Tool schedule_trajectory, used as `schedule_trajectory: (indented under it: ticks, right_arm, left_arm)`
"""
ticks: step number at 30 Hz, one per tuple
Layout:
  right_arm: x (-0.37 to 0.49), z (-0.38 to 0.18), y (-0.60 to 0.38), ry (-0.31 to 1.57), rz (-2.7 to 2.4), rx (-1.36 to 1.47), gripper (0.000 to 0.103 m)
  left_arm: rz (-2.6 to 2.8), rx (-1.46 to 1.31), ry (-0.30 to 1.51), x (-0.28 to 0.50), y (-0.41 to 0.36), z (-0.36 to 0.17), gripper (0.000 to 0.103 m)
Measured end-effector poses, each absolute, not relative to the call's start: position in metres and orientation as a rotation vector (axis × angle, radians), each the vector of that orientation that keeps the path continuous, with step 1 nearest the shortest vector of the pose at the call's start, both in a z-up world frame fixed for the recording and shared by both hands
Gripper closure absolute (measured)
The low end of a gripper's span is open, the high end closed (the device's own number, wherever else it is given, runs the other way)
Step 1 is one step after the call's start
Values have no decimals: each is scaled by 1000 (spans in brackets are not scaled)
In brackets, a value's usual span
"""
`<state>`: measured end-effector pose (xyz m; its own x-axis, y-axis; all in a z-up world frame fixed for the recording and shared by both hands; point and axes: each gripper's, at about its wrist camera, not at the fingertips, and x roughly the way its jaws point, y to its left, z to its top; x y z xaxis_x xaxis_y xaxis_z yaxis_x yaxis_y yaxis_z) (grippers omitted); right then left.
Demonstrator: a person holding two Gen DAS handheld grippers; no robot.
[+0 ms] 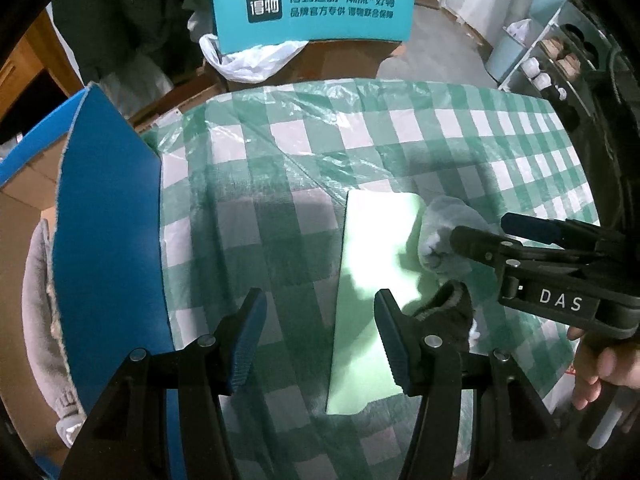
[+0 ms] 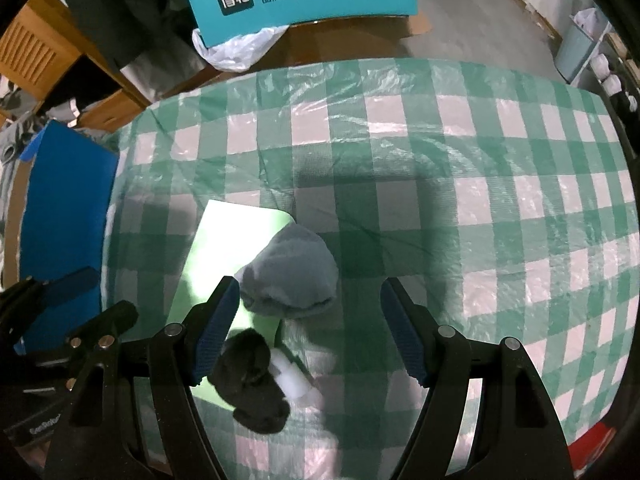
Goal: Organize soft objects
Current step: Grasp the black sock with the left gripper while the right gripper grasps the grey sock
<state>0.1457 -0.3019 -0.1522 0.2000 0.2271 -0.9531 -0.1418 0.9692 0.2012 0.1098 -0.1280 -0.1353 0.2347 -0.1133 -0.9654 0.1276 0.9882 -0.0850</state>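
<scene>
A pale green sheet lies on the green-checked tablecloth. A rolled grey sock rests on the sheet's right edge, and a rolled black sock lies nearer me with a small white piece beside it. My left gripper is open and empty, above the cloth just left of the sheet. My right gripper is open and empty, with the grey sock just ahead of its left finger. In the left wrist view the right gripper is next to the grey sock and above the black sock.
A blue cardboard box with an upright flap stands at the table's left edge, with grey fabric inside. A teal chair back and a white plastic bag are beyond the far edge. A shelf rack stands at the far right.
</scene>
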Motion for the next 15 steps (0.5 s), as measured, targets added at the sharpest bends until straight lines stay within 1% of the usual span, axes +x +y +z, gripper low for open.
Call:
schedule_trajectory:
  ticks: [15]
  right_arm:
    - [159, -178, -284, 1407, 279, 57, 30]
  left_arm:
    - [-166, 12, 1379, 118, -128, -158, 46]
